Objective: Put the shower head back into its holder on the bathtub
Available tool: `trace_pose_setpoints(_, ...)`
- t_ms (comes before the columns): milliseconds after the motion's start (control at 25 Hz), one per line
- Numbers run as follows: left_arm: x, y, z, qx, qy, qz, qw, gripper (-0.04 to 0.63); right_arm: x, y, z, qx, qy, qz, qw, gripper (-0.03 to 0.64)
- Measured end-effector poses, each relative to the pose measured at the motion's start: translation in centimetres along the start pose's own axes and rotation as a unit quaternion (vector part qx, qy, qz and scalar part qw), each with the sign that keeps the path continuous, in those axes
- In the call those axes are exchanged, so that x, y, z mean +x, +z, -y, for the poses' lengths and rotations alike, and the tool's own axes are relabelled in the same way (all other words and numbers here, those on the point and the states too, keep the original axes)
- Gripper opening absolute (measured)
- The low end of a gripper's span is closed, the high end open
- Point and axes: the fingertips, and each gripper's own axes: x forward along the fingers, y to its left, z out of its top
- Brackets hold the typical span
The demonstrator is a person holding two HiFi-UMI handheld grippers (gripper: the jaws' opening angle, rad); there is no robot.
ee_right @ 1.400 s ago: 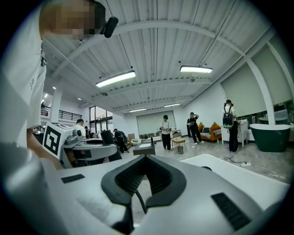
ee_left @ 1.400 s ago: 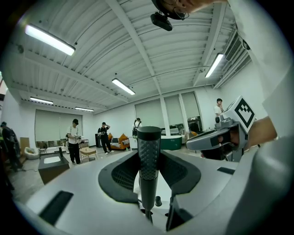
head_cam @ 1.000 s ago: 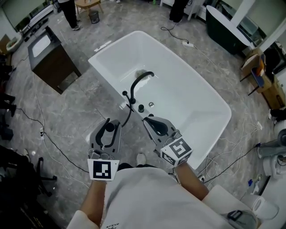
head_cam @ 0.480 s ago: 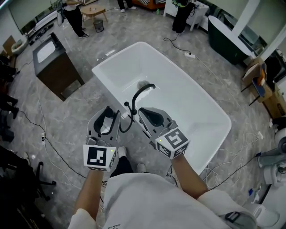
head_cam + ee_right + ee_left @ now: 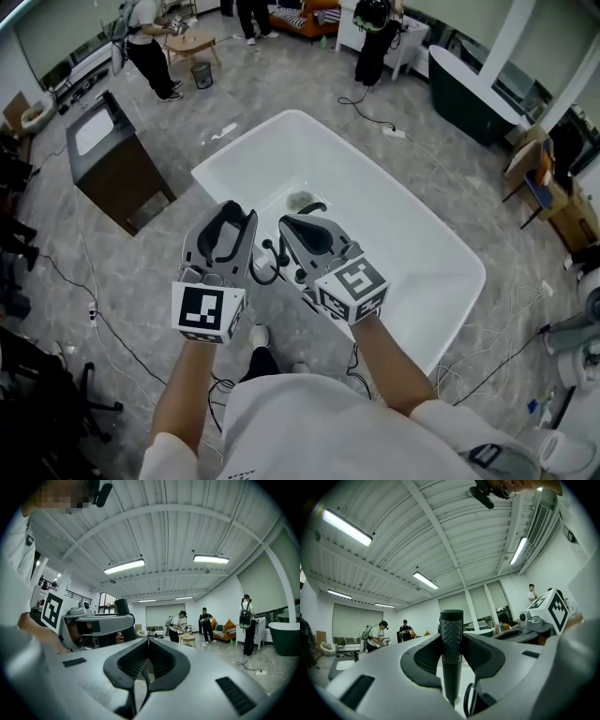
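Observation:
My left gripper (image 5: 234, 211) is shut on the black shower head (image 5: 451, 644). Its knurled handle stands upright between the jaws in the left gripper view. A black hose (image 5: 265, 275) loops down from it between the two grippers. My right gripper (image 5: 298, 223) is close beside the left, its fingertips meeting, with nothing clearly gripped (image 5: 148, 640). Both hang over the near rim of the white bathtub (image 5: 473, 267), in front of the black arched faucet (image 5: 307, 207). A black fitting (image 5: 266, 247) on the tub deck peeks out between the grippers. The holder itself I cannot make out.
A dark vanity cabinet (image 5: 112, 155) stands left of the tub. A dark tub (image 5: 469, 80) sits at the back right. Cables trail over the grey floor (image 5: 525, 281), and people stand at the far end (image 5: 150, 47).
Both grippers have risen and moved forward over the tub's near rim, side by side. The shower head stayed in the left gripper and the hose came with it.

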Motion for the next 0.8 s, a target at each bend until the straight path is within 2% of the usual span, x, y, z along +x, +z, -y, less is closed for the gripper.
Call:
trace_pose_setpoints(160,1.9,-0.1,-1.6,-0.011,-0.014,0.004,0.9998,0.141,2.2,1.5,1.2,-0.002,-0.011,0.014,1.000,0.018)
trace_pose_setpoints(480,5.8,1.4,-6.3,-0.003,-0.033,0.025,0.9992,0.143,7.2,4.4,4.0,-0.017,-0.034,0.026,0.999,0.018)
trace_pose_setpoints(800,9.1,-0.2,-9.6,-0.016,-0.078,0.017,0.9967,0.141,12.2,4.1,5.4,-0.015,-0.059,0.014,0.998,0.018)
